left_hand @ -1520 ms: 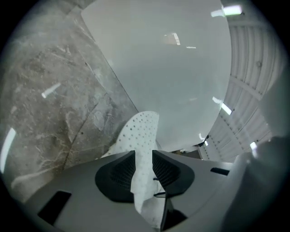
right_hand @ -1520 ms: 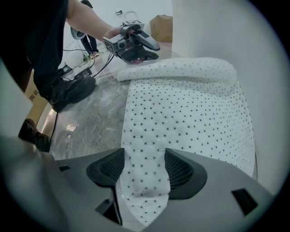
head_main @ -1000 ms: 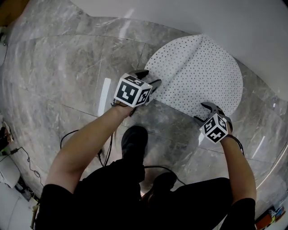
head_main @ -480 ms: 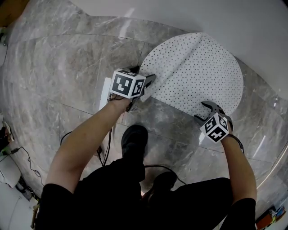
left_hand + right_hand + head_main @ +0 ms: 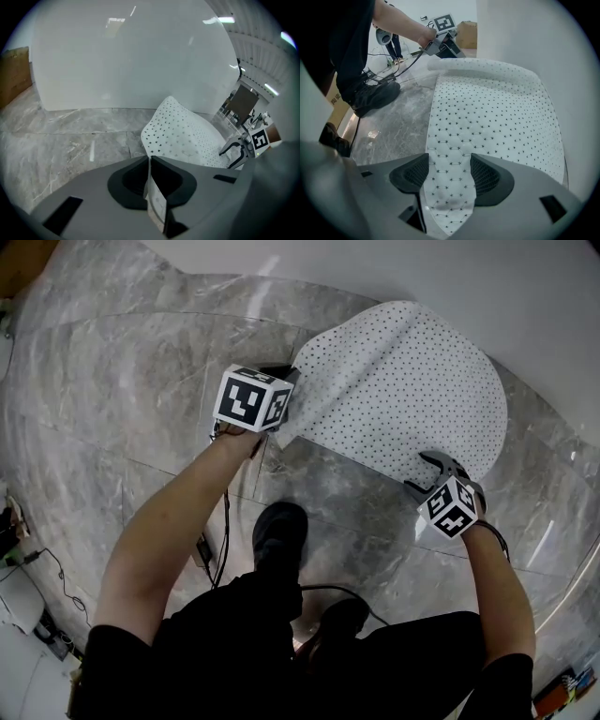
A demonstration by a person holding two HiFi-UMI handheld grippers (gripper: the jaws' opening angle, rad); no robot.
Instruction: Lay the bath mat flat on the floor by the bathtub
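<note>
On the floor (image 5: 141, 381), the bath mat (image 5: 403, 399), bathtub (image 5: 422, 268) just behind.

No word or number can be read anywhere here.

Left hand-held gripper (image 5: 284, 374): its marker cube (image 5: 248, 399) shows black-and-white square patterns only, no letters or digits.

Right hand-held gripper (image 5: 441, 465): second marker cube (image 5: 450, 507), same kind of pattern, nothing to read.

Cardboard box (image 5: 333, 101) at the left edge of the right gripper view: dark print on its side, too small and blurred to make out.
</note>
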